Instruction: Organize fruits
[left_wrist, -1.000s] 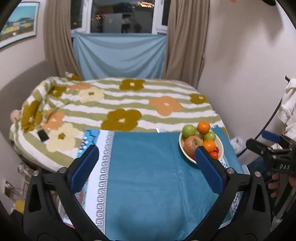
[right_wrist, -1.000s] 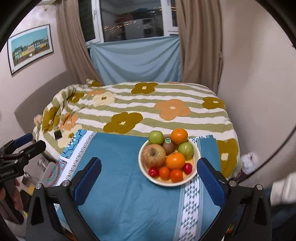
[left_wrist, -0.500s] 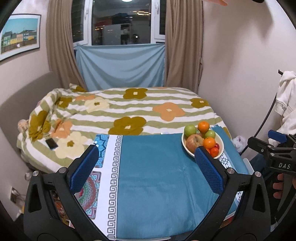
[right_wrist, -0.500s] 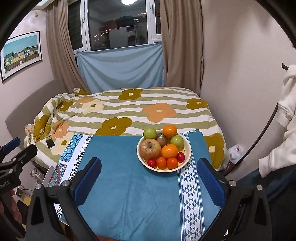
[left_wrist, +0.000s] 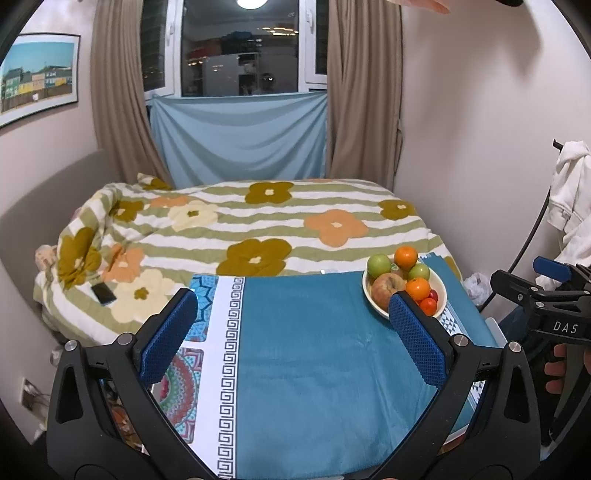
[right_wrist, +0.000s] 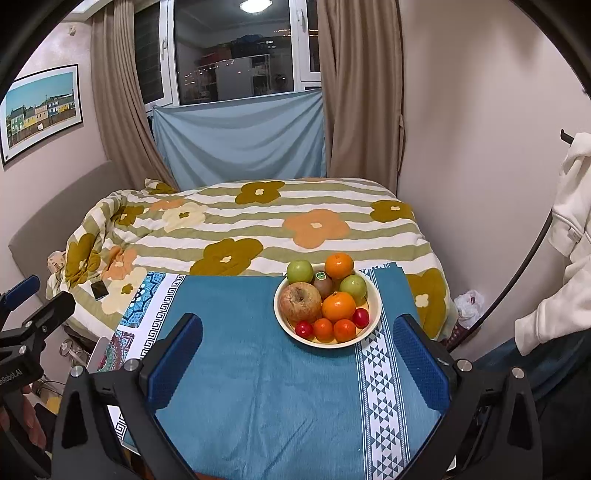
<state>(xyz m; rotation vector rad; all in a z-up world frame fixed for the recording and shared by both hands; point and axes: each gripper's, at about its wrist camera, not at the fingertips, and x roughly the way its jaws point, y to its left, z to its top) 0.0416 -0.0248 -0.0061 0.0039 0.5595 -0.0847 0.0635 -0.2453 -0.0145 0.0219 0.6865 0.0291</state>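
Observation:
A cream bowl (right_wrist: 375, 314) (left_wrist: 441, 291) stands on the teal cloth (right_wrist: 258, 387) (left_wrist: 314, 350) toward its far right. It holds a big reddish apple (right_wrist: 300, 301), green apples, a kiwi (right_wrist: 323, 284), oranges (right_wrist: 338, 305) and small red and orange fruits. My right gripper (right_wrist: 298, 360) hovers open in front of the bowl, nothing between its blue pads. My left gripper (left_wrist: 293, 332) is open over the cloth's left half; its right pad hides part of the bowl.
Behind the cloth-covered table lies a bed with a flowered striped blanket (right_wrist: 258, 225); a dark phone (left_wrist: 104, 292) rests on it. White clothing (right_wrist: 576, 206) hangs at the right by the wall. A person's hand (left_wrist: 556, 373) holds the other gripper.
Both grippers have pulled back and risen, so the table, bowl and bed look smaller and more of the room shows. Both stay open; the fruits have not moved.

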